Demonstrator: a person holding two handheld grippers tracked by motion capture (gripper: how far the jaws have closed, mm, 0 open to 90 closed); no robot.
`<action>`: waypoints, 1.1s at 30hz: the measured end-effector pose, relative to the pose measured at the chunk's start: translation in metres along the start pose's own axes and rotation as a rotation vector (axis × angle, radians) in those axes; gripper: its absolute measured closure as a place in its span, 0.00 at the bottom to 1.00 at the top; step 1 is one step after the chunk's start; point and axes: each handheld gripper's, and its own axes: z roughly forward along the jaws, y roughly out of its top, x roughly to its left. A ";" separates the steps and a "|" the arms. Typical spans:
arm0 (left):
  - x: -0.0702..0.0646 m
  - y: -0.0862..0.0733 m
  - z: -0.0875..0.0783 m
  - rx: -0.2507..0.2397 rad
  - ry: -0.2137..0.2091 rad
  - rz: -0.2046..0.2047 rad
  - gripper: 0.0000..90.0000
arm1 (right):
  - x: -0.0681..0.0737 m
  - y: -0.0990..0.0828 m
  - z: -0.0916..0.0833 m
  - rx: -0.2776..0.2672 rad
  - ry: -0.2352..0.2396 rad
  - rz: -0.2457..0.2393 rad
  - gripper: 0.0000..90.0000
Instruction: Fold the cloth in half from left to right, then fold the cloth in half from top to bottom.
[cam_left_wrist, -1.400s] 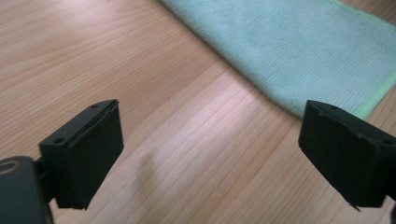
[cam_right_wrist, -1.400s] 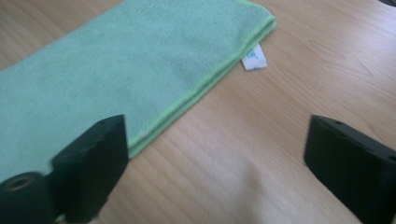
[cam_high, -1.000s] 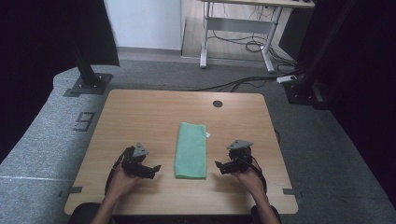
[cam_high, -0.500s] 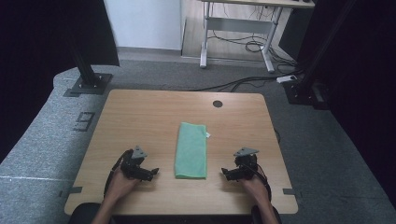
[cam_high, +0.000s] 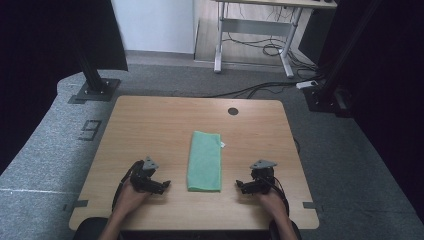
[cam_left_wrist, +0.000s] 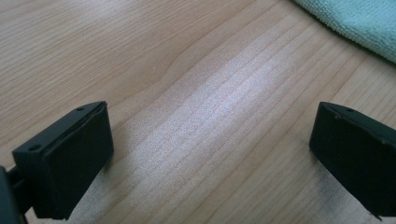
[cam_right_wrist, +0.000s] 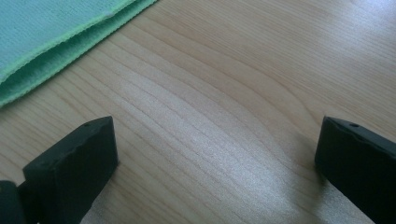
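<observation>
A green cloth (cam_high: 205, 161), folded into a long narrow rectangle, lies in the middle of the high view on a pale wood-grain table (cam_high: 150, 125). It's fuzzy, terry-like stuff with a stitched edge. The left gripper (cam_high: 161, 185) sits lower left of it and the right gripper (cam_high: 241, 186) lower right. Both have blocky matte black jaws spread wide over bare wood, gripping nothing.

even soft light, pale glare on table (cam_left_wrist: 210, 140), dark surroundings, slightly soft focus
</observation>
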 end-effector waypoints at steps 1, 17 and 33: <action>0.000 0.000 0.000 0.000 0.000 -0.001 0.00 | 0.000 0.000 0.000 0.000 0.000 0.000 0.00; -0.002 0.000 0.000 0.001 0.031 -0.032 0.00 | 0.000 0.003 0.001 0.007 -0.002 0.006 0.00; -0.003 0.001 0.001 0.000 0.036 -0.038 0.00 | 0.026 0.041 0.016 -0.014 0.076 -0.019 0.00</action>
